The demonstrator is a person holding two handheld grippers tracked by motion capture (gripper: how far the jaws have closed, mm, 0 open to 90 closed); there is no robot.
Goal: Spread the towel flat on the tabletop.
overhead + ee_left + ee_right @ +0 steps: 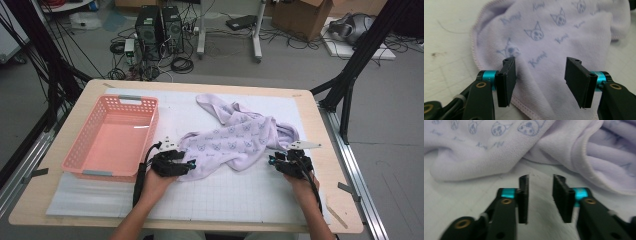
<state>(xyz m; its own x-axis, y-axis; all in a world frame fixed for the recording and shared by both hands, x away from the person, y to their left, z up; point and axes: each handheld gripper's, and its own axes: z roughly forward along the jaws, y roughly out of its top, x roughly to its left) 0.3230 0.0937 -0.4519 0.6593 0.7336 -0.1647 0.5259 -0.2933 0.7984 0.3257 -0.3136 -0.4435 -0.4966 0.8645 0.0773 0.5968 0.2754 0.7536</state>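
Workshop floor with computer towers [159, 31], loose cables and cardboard boxes [301, 16] behind a wooden tabletop [60, 129] covered by a white gridded mat [240, 192].

Left tongs [190, 164]: held in the person's left hand [159, 181], jaws standing well apart, nothing gripped. In the left gripper view the jaws hover over the hemmed corner of the towel, cloth lying beneath the gap, pads not pressing it.

Right tongs [271, 160]: held in the right hand [300, 182], jaws partly open, nothing between them. In the right gripper view the tips rest over bare mat, just short of the towel's folded edge.

Lilac towel [235, 137]: terry cloth printed with blue cat-like faces and script, lying crumpled at the mat's middle, between the two tongs; one end trails toward the far edge of the tabletop, a thick fold bunches on the right-hand side.

Pink plastic basket [85, 142]: slotted walls, grey handle tabs, standing on the left part of the tabletop, just beside the left tongs, apart from the towel.
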